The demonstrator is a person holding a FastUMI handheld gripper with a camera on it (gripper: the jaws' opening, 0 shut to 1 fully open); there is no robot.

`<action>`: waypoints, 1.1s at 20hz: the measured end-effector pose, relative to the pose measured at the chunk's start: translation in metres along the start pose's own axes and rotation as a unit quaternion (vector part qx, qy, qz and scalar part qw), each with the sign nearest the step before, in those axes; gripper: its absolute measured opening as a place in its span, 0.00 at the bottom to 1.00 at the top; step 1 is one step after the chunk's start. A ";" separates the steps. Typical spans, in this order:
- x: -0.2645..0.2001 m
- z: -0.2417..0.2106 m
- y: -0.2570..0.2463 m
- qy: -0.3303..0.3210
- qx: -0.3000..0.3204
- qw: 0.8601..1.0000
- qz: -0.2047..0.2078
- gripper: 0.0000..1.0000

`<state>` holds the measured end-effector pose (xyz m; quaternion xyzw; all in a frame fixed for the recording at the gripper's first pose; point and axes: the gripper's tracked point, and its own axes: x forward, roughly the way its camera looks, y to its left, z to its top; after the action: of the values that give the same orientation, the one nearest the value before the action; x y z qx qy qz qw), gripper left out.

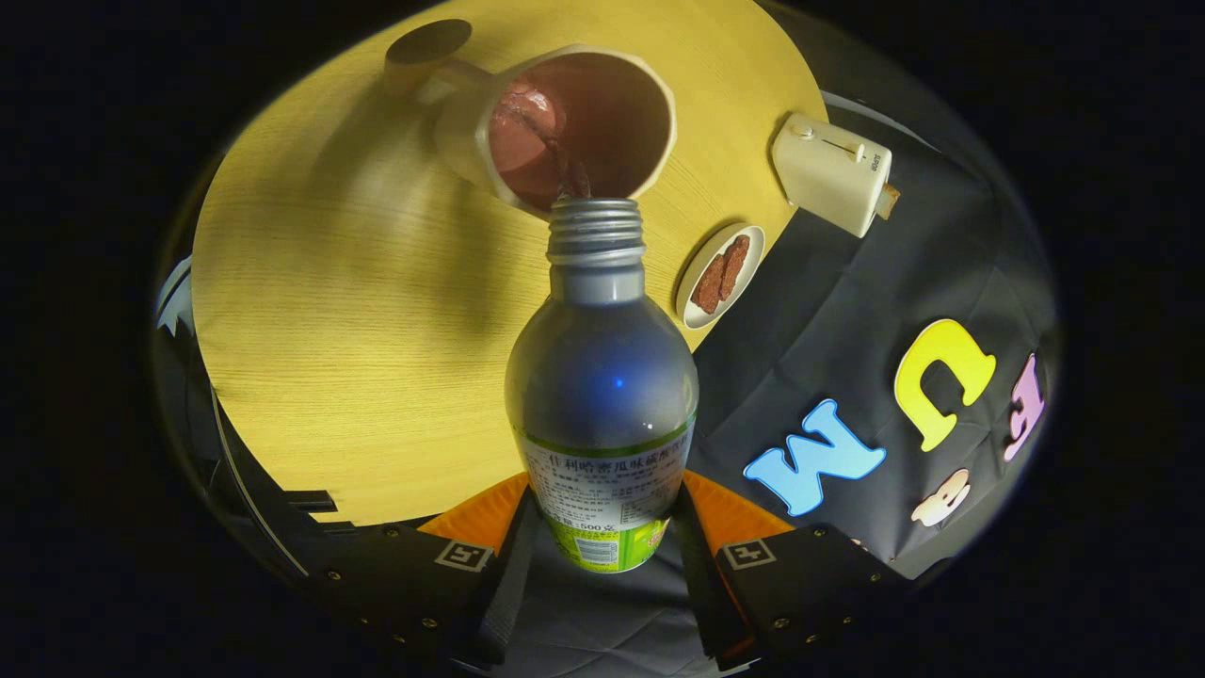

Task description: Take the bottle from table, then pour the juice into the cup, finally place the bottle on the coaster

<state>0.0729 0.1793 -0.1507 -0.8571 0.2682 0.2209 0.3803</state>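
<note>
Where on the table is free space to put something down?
The gripper grips the bottle, pouring into the cup. The table is bare left of them. It is crowded right: a dish and a toaster.

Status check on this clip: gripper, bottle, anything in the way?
Gripper shut on bottle. Bottle tipped, mouth at cup rim, juice running in. Coaster beyond cup. Nothing blocking.

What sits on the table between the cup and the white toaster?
A small dish holding two brown pieces, seen in the gripper view between cup and toaster. The gripper grips the bottle.
</note>
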 end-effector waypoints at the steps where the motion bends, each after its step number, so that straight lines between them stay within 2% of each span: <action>1: 0.000 0.000 0.000 0.003 -0.005 1.000 0.000 0.74; 12: -0.004 0.003 -0.011 0.024 -0.042 0.999 0.003 0.74; 22: -0.008 0.004 -0.007 0.020 -0.019 1.000 0.013 0.74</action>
<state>0.0702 0.1886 -0.1445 -0.8647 0.2831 0.2136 0.3558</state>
